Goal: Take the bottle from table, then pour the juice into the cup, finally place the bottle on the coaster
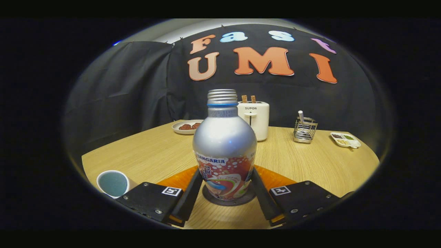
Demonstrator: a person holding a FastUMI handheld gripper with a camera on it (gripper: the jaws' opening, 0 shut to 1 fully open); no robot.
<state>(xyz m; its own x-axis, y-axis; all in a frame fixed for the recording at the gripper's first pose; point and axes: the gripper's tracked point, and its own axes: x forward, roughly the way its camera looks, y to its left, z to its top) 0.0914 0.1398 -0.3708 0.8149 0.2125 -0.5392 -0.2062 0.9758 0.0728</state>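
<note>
Bottle point(224, 151) stood upright on the dark coaster point(229, 200), between my claw point(224, 193) fingers, which seemed to press both its sides. Cup point(112, 183) sat left of the bottle on the desk point(144, 155). I judged a slow, even opening best, then backing out straight. Claw sat level, low.

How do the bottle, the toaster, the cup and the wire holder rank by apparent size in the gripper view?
1. bottle, nearest, between the gripper fingers
2. toaster
3. cup and wire holder: look alike, so unranked
</note>
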